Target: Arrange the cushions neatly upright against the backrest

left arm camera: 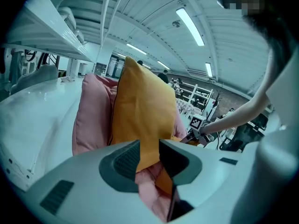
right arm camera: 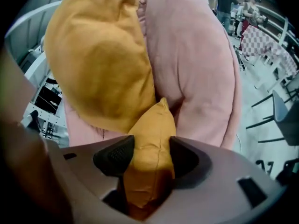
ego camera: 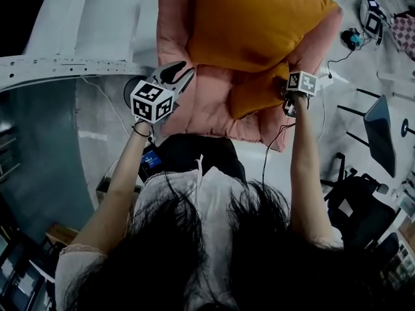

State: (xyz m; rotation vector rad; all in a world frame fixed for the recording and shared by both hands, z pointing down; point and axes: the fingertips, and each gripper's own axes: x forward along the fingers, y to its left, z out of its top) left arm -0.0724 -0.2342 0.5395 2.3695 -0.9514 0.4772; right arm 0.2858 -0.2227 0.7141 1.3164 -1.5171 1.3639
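A large orange cushion (ego camera: 253, 24) (left arm camera: 145, 111) (right arm camera: 98, 59) leans upright against the backrest of the pink armchair (ego camera: 207, 105) (left arm camera: 93, 111) (right arm camera: 201, 69). A small orange cushion (ego camera: 259, 92) (right arm camera: 152, 134) lies at the seat's front right. My right gripper (ego camera: 289, 106) (right arm camera: 152, 148) points steeply down over it. Its jaws stand wide, with the cushion's corner filling the gap between them, not squeezed. My left gripper (ego camera: 183, 70) (left arm camera: 149, 146) hovers at the armchair's front left. Its jaws are slightly apart with nothing between them.
A white curved bench (ego camera: 65, 63) runs along the left. Dark chairs (ego camera: 379, 135) stand on the right. A cable (ego camera: 324, 67) trails over the floor beside the armchair. A marker-covered device (ego camera: 373, 18) and a checkered cloth (ego camera: 405, 34) are at the far right.
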